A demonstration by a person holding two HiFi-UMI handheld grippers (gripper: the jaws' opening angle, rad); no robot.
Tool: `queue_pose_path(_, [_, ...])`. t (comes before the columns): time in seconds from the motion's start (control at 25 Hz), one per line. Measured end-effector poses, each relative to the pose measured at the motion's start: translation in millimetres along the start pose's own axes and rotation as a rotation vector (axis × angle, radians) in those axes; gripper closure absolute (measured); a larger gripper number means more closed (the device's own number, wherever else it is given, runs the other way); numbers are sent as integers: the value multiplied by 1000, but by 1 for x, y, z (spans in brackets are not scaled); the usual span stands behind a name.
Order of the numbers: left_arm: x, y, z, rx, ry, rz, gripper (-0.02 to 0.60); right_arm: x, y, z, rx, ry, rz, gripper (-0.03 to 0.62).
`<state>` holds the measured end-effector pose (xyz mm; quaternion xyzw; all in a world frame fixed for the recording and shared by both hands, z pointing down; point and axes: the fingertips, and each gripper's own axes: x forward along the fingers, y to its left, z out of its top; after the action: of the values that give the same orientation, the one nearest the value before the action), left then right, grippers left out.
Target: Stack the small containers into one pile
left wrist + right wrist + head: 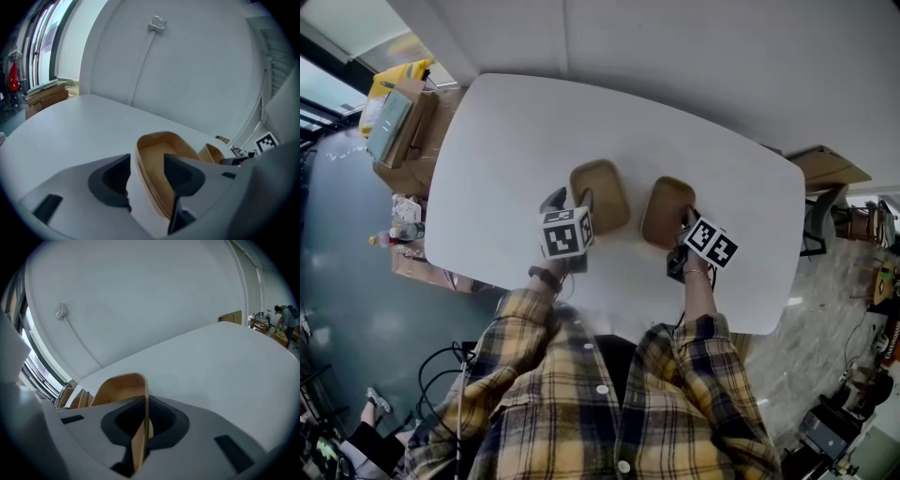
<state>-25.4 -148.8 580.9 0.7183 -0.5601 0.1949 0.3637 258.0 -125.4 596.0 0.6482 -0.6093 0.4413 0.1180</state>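
left gripper [146, 172]: jaws apart | right gripper [143, 420]: jaws clamped on container [119, 389]

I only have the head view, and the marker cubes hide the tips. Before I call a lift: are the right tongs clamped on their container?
Observer: Yes. In the right gripper view the right tongs are shut on the near wall of the right container.
Operator: And the left side?
Observer: The left tongs are open. They straddle the wall of the left container, one pad inside and one outside, with a gap on both sides.
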Motion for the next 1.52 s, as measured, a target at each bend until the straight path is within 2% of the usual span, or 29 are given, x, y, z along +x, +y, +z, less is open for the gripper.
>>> queue_pose_path(0.28, [-4,-1,3,-7,-10,-8,380,-20,25,32,-12,-78,80,566])
queue_pose_path(0.56, [-10,8,7,-32,-28,-12,380,-28,119,59,-81,-106,287,566])
queue_pose_path(0.8, [-20,18,16,-57,-52,-10,380,-20,184,45,-154,-49,394,566])
queue_pose_path(1.0, [-28,36,22,-87,-75,-1,380,-2,204,23,-209,6,396,566])
queue_pose_path(1.28, [-34,49,20,-125,-80,9,380,14,197,0,-303,57,341,566])
queue_pose_path(1.52, [-35,45,21,-123,-83,-11,380,22,198,-10,-384,53,323,566])
